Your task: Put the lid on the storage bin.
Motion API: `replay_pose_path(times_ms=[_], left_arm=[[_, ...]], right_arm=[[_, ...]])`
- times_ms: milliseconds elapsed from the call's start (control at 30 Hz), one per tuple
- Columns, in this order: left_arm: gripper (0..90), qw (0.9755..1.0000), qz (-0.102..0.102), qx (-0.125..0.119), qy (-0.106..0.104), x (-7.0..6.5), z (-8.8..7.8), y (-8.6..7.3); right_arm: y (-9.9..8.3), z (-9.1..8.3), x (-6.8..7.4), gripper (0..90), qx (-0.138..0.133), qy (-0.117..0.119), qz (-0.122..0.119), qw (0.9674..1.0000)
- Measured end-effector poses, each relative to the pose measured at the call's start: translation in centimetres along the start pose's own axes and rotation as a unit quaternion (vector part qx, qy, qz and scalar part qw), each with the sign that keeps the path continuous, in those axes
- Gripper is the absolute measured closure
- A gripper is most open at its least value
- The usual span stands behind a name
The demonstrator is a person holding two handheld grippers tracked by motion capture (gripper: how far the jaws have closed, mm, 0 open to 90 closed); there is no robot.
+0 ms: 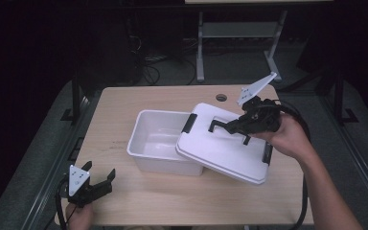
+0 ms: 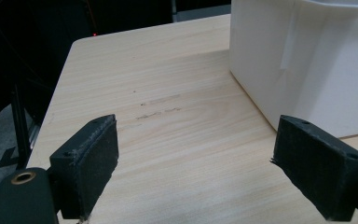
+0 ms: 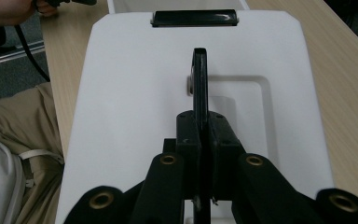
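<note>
While my left gripper [image 1: 98, 183] rested near the front left corner of the pale wooden table [image 1: 139, 201], its jaws stood apart with nothing between them, just short of the open white rectangular plastic bin [image 1: 159, 139]. Seen from that gripper, the bin's near wall [image 2: 298, 60] rose just beyond the right jaw. Right of the bin, I had my right gripper [image 1: 237, 125] clenched on the black upright handle [image 3: 199, 84] of the flat white plastic lid [image 1: 223, 146]. The lid sat tilted, its left edge over the bin's right rim, its right part over the table. Beyond the bin I saw a small round hole [image 1: 221, 97] in the tabletop.
</note>
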State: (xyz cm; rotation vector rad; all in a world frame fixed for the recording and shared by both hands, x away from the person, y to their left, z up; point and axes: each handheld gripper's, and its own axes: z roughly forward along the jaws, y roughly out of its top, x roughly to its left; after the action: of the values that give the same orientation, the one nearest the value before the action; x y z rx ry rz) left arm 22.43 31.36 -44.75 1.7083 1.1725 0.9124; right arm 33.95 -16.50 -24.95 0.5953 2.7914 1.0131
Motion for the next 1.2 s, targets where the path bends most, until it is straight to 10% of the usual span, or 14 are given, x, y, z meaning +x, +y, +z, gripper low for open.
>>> replay_pose_path(times_ms=[1200], left_arm=[[13.0, 1.0000, -0.002, -0.005, 0.002, 0.2, -0.2, 0.0]], right_arm=[[4.6, 3.3, 0.6, 84.6, -0.007, 0.031, -0.041, 0.9987]])
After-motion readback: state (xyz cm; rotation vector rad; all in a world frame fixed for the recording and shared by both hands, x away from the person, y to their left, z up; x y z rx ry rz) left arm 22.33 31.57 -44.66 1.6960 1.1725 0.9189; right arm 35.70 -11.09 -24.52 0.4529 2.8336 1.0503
